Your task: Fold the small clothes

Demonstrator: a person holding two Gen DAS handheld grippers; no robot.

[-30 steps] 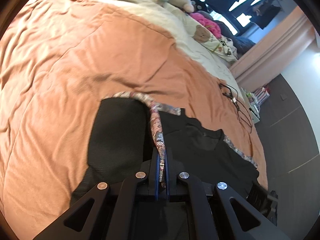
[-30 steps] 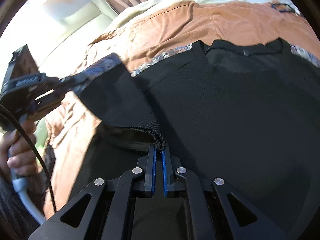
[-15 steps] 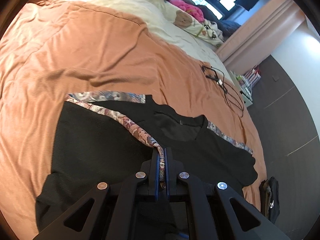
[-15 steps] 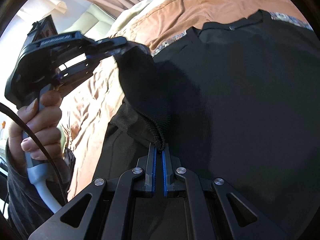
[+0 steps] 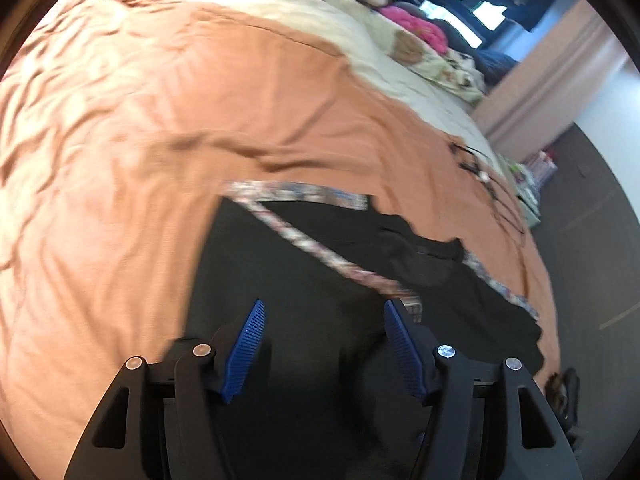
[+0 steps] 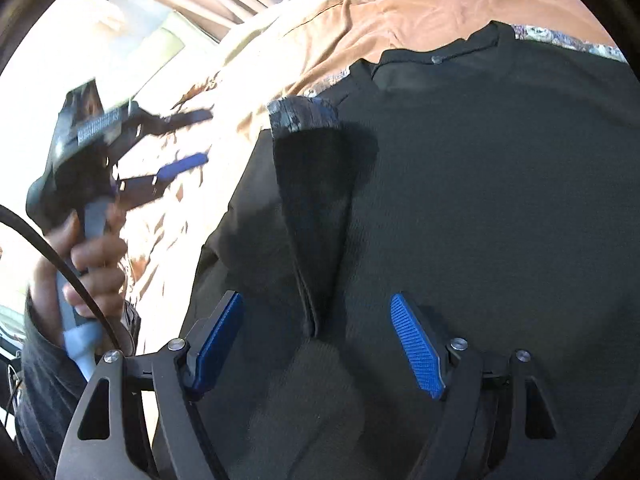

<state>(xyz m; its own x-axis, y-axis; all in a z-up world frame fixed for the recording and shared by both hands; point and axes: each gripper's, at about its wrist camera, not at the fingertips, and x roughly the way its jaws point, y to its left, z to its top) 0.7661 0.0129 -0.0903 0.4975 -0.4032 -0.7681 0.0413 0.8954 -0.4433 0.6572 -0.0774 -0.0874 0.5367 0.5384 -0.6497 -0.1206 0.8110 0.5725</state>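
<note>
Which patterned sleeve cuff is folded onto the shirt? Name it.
The left-side cuff, lying diagonally across the black shirt; the other cuff stays flat at the shirt's edge.

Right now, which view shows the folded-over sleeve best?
The right wrist view: the folded sleeve lies centred on the black top, patterned cuff visible. The left wrist view shows only its cuff band, blurred, running diagonally across the top.
</note>
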